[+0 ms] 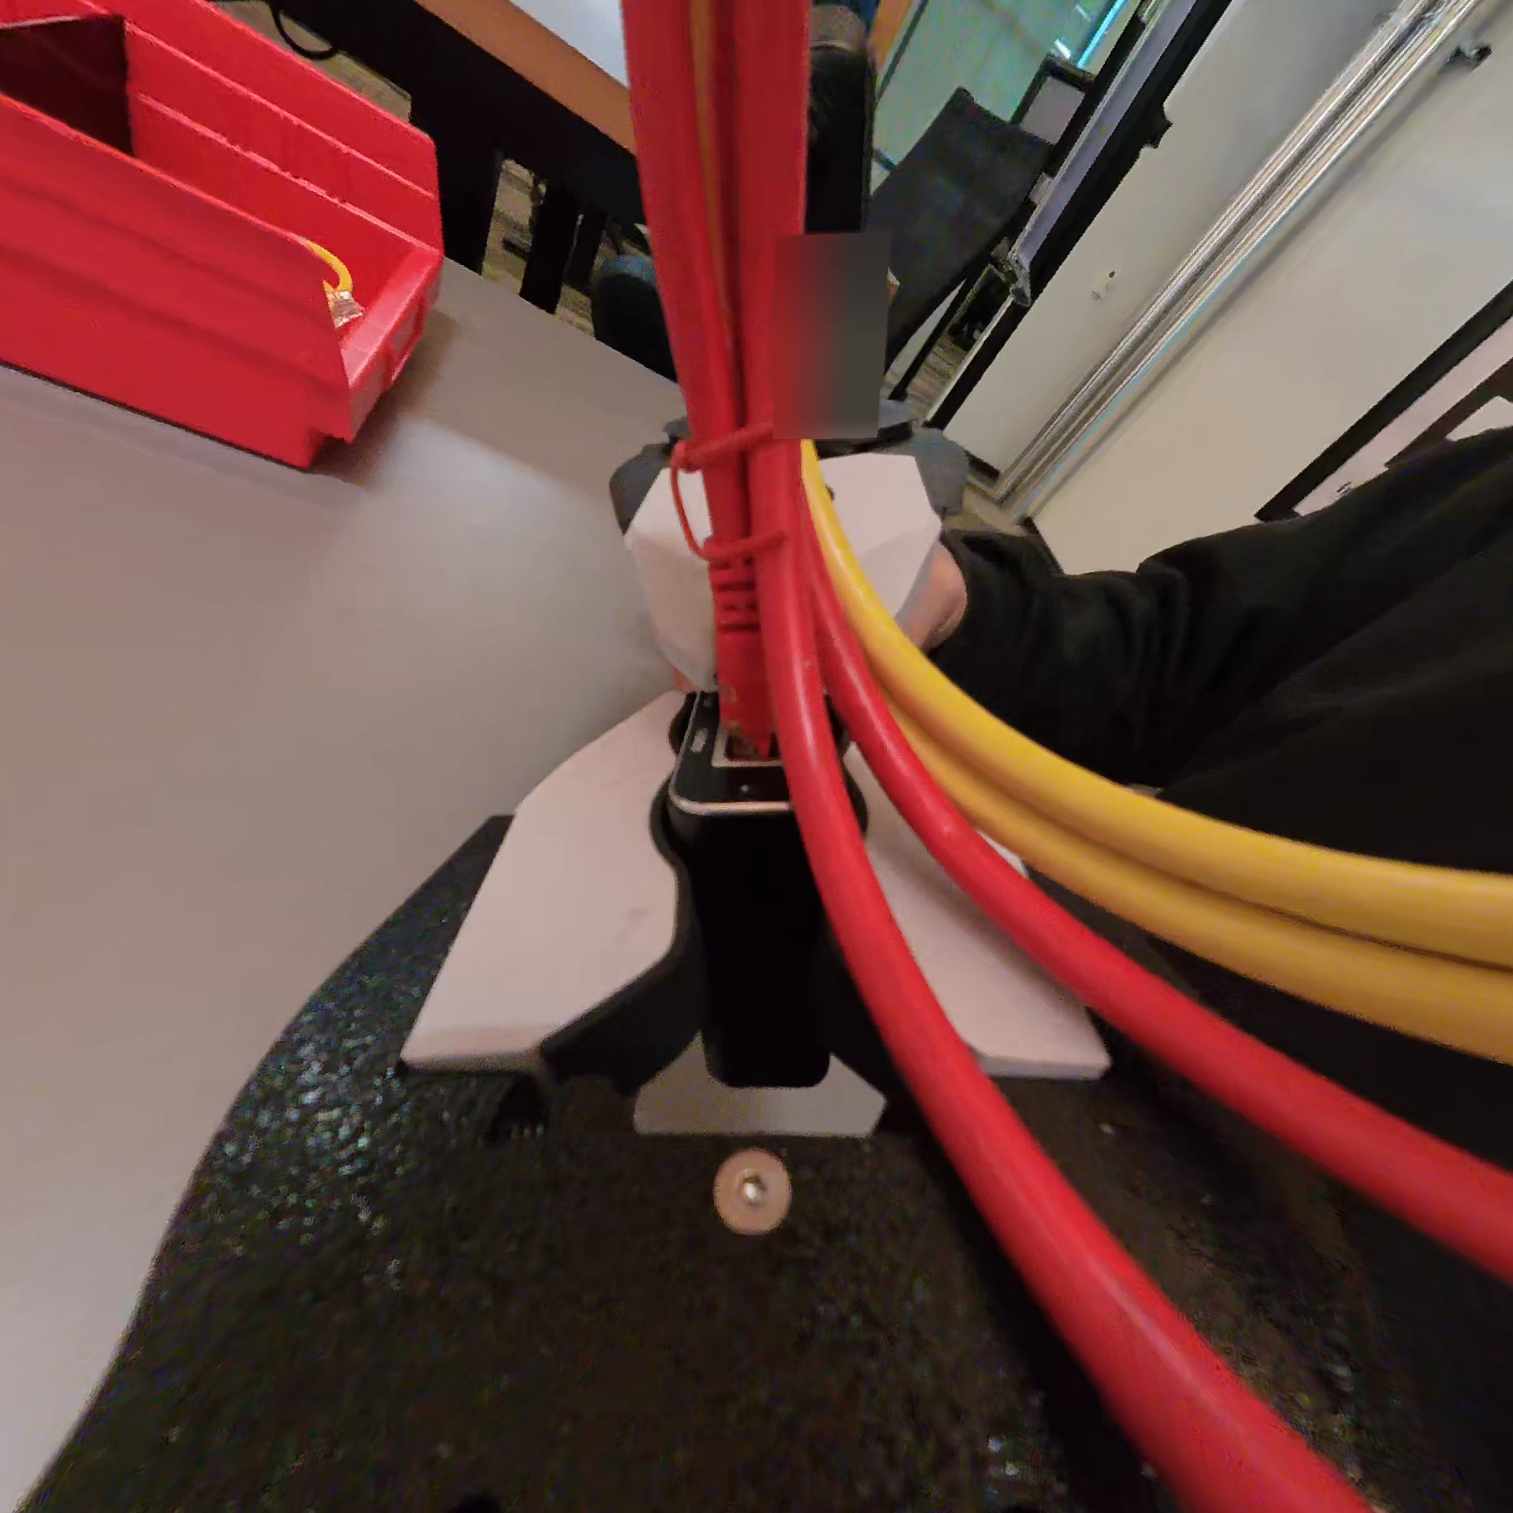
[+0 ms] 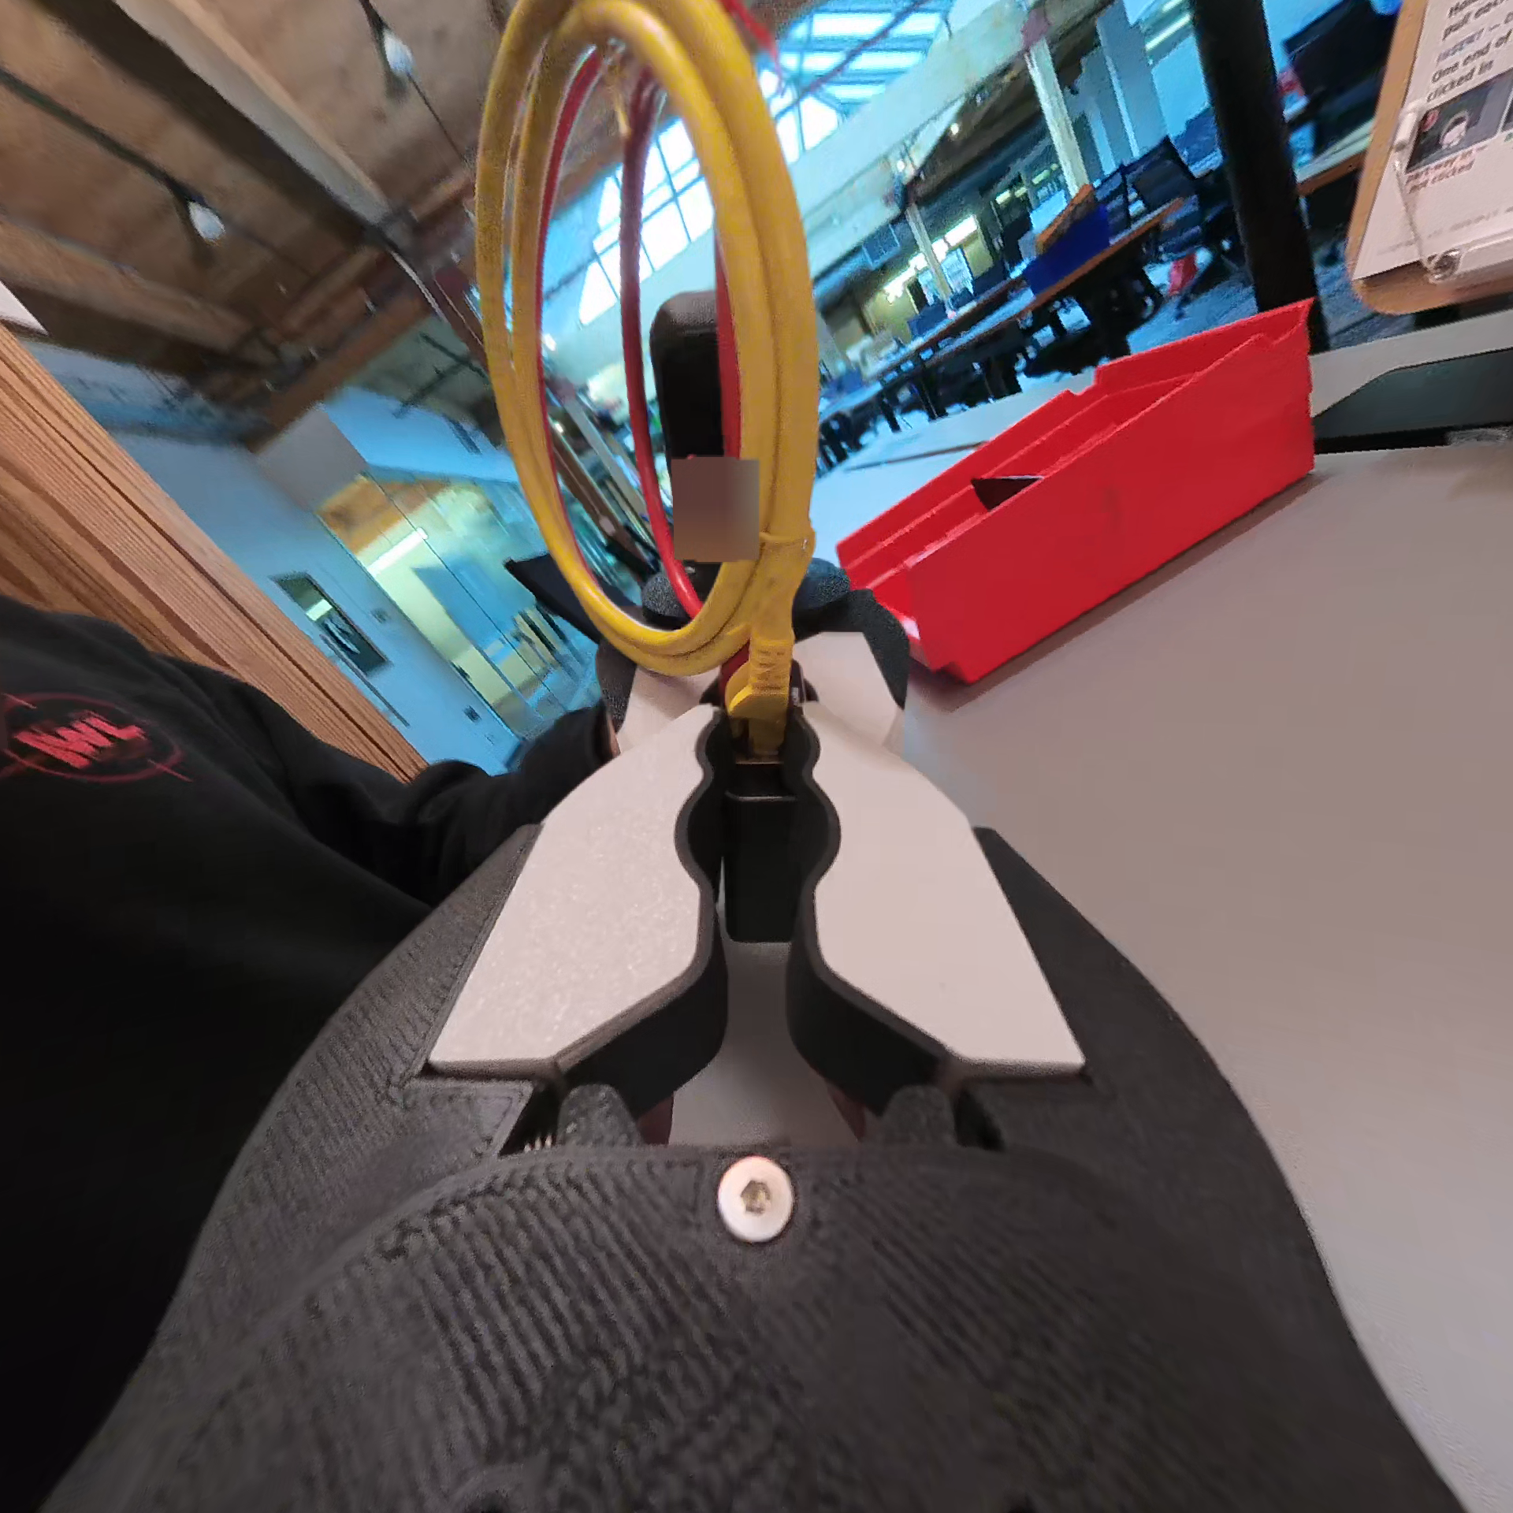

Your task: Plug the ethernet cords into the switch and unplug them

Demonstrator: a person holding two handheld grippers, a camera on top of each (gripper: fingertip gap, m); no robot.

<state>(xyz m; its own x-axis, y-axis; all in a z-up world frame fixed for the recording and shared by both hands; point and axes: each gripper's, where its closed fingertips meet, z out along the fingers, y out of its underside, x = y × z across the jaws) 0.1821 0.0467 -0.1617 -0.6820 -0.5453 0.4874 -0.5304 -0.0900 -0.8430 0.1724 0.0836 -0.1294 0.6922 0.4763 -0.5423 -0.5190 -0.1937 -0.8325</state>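
Observation:
The small black switch (image 1: pixel 753 941) is clamped from opposite ends by both grippers, above the table. My left gripper (image 1: pixel 761 737) is shut on it. The red cord's plug (image 1: pixel 733 606) stands with its tip in a port on the switch's top face, and its tied coil (image 1: pixel 901 941) hangs across the right finger. My right gripper (image 2: pixel 757 729) is shut on the switch (image 2: pixel 757 851) too. The yellow cord's plug (image 2: pixel 765 663) stands in a port just past its fingertips, with the yellow coil (image 2: pixel 508 327) rising above it. Each gripper shows beyond the switch in the other's view.
A red bin (image 1: pixel 205 270) sits on the grey table (image 1: pixel 286 655) at the far left, with another yellow cable end (image 1: pixel 340 291) in it. It also shows in the right wrist view (image 2: pixel 1105 475). A person's black sleeve (image 2: pixel 164 860) is close by. A clipboard (image 2: pixel 1433 147) stands behind. Only a small space, under 4 cm, lies between the two pairs of fingers.

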